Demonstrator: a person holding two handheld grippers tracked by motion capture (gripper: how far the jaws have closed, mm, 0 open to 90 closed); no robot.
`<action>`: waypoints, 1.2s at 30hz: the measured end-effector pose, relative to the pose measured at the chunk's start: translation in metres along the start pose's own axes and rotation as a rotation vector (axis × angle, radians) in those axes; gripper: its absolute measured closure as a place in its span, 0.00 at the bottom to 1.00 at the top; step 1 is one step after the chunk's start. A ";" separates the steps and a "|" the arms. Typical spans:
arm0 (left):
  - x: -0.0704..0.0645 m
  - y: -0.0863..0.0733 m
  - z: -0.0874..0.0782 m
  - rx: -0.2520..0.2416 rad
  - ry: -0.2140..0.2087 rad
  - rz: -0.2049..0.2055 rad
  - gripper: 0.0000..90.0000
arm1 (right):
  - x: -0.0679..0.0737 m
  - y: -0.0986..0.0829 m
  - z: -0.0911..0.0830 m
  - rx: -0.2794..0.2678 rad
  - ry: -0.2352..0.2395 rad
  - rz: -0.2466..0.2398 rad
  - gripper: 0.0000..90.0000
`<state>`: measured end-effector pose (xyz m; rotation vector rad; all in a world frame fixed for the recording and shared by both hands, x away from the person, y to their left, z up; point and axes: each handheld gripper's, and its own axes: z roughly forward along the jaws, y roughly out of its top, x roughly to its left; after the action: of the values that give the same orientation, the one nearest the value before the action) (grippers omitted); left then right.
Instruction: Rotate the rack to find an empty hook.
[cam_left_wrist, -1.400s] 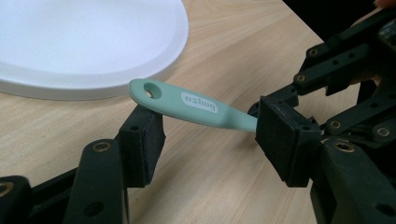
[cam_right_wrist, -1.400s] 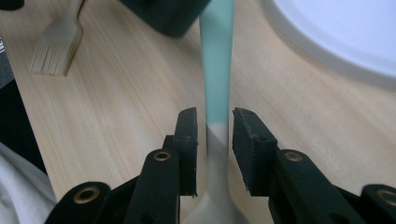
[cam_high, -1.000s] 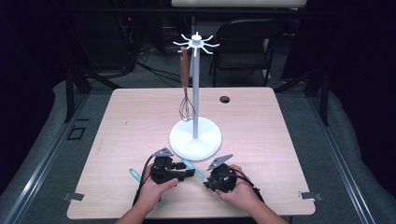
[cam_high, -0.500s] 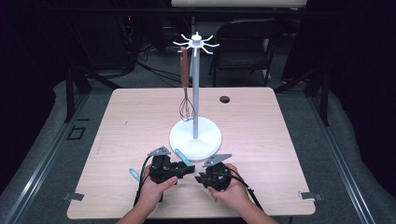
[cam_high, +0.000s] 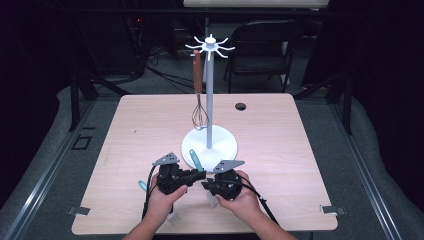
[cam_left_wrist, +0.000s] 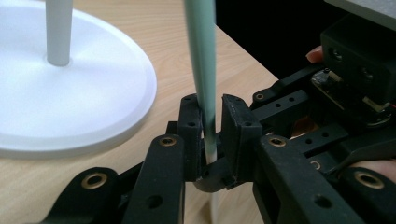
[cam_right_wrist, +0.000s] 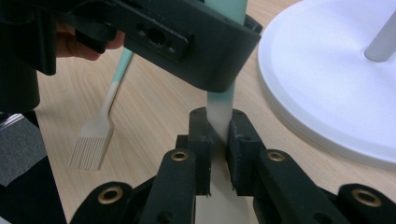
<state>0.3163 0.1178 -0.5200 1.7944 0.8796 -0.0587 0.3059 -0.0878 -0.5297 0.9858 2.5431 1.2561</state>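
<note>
Left gripper jaws clamp a green-handled utensil. Right gripper jaws pinch a pale spatula. Both sit on the wooden bench, just beside the white stand.

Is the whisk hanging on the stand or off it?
Hanging: the whisk dangles from a top hook of the stand, wires clear of the base.

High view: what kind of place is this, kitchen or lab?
Most likely a lab or recording studio, not a kitchen: a bare wooden table against dark surroundings, cables on the floor behind it, a folding chair, and a lone utensil stand with a whisk hung on it.
</note>
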 end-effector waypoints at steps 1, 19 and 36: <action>-0.002 0.001 0.000 -0.002 0.004 0.008 0.88 | 0.000 0.001 0.000 -0.003 -0.002 -0.003 0.91; -0.010 0.001 0.008 0.015 0.023 0.045 0.92 | -0.004 -0.001 -0.005 -0.035 0.002 0.023 0.91; -0.012 0.019 0.014 0.089 0.057 0.110 0.95 | -0.016 -0.019 -0.034 -0.035 -0.046 -0.001 0.77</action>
<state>0.3232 0.0972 -0.5053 1.9333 0.8281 0.0250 0.2952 -0.1288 -0.5247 0.9944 2.4782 1.2580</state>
